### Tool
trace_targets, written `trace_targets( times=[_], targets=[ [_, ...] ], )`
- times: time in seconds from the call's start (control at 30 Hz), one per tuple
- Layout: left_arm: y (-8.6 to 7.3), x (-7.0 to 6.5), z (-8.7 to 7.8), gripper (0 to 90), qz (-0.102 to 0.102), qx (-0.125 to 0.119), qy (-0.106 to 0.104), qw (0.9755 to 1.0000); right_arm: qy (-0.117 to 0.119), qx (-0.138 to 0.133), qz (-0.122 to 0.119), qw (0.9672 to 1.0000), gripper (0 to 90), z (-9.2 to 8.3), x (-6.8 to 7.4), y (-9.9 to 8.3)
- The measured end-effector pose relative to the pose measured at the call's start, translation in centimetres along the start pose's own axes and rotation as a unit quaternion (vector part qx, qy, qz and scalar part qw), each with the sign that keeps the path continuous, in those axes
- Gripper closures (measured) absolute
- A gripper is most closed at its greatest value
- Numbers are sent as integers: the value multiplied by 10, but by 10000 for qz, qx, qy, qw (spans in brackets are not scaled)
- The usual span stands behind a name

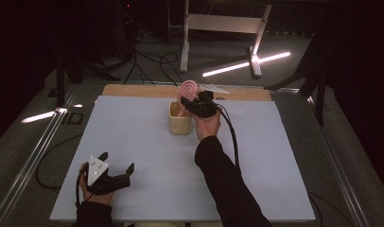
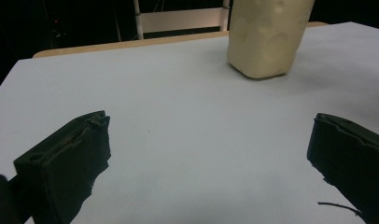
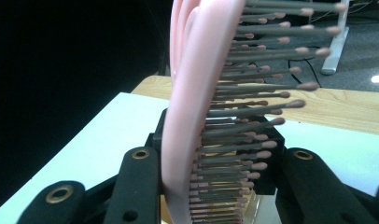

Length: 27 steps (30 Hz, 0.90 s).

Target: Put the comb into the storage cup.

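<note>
A pink hairbrush (image 1: 188, 89) with grey bristles (image 3: 253, 112) stands upright over a cream cup (image 1: 179, 124) at the back middle of the white table (image 1: 147, 156). Its lower end reaches down into the cup's mouth. My right gripper (image 1: 187, 101) is shut on the brush, one jaw on its pink back (image 3: 187, 116) and the other on the bristle side. My left gripper (image 1: 117, 162) rests open near the table's front left corner. In the left gripper view the same gripper (image 2: 208, 140) has only bare table between its jaws, and the cup (image 2: 267, 37) stands far ahead.
A wooden strip (image 1: 133, 90) runs along the table's far edge. Behind it on the dark floor are a white frame's legs (image 1: 185, 42), loose cables (image 1: 152, 61) and a bright light strip (image 1: 247, 64). A cable (image 1: 232, 137) trails from the right gripper along the sleeve.
</note>
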<state>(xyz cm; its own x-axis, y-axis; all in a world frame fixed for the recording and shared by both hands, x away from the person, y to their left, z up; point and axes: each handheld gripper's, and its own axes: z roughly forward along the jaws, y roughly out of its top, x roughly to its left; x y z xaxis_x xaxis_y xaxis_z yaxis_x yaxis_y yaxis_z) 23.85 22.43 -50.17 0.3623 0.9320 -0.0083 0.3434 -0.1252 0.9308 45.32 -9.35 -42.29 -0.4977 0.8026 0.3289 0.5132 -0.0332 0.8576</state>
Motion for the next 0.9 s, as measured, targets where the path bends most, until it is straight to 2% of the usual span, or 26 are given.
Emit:
trace_targets(
  times=[0.43,0.67,0.9],
  targets=[
    [0,0,0,0,-1,3,-7,10000,65,19,-20,10000,617,6,3,-4],
    [0,0,1,0,16,19,-5,10000,123,27,73,9999,617,7,-1,-3],
    [0,-1,1,0,16,21,-10,10000,79,57,101,9999,616,7,-5,-3]
  ],
)
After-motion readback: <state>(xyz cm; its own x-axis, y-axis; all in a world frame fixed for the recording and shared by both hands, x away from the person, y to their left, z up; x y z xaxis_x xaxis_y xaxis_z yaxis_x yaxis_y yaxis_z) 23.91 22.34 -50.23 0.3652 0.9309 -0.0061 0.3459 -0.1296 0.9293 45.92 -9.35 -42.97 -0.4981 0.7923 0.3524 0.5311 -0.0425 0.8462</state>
